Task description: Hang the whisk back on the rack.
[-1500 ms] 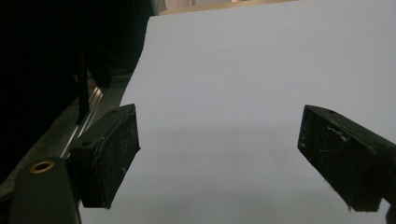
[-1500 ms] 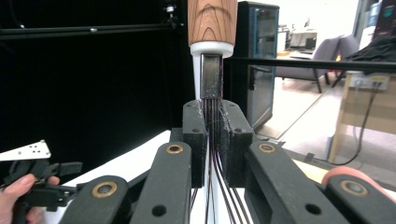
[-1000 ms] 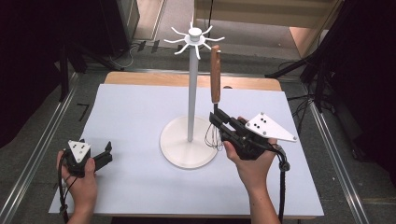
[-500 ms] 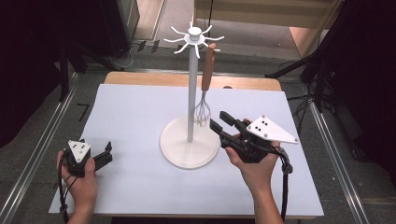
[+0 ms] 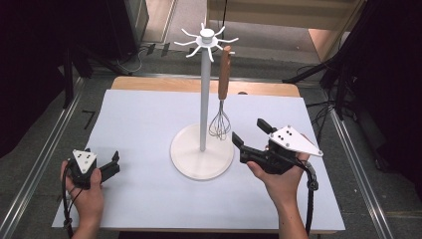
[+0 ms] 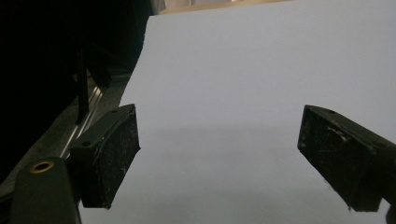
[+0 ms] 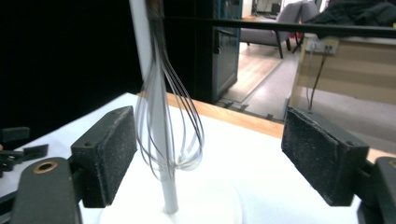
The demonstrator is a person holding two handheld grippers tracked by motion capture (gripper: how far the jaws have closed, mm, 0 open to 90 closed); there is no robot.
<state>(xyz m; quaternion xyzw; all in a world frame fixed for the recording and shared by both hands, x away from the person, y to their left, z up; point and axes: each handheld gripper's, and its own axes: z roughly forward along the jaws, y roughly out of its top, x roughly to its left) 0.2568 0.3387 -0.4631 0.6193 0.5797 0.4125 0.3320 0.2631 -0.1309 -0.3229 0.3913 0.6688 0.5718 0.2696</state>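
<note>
A white hook stand [image 5: 204, 99] rises from its round base [image 5: 201, 159] at the middle of the table. A whisk with a wooden handle [image 5: 225, 74] hangs from one of the top hooks, its wire head just above the base. My right gripper [image 5: 249, 132] is open to the right of the base, pointing at the whisk without touching it. In the right gripper view the blurred wire head [image 7: 168, 126] hangs in front of the pole, between and beyond the open gripper [image 7: 210, 158]. My left gripper [image 5: 115, 164] rests open at the front left, and its view shows the gripper [image 6: 219, 158] wide open over bare white mat.
A white mat [image 5: 149, 114] covers the wooden table, whose far edge [image 5: 199, 84] shows behind it. Metal rails run along both sides of the table. The left table edge [image 6: 135, 84] drops to a dark floor.
My right gripper has let go of the whisk and drawn back toward the person. The whisk now hangs from the hook, swinging a little. The left gripper has stayed put.
</note>
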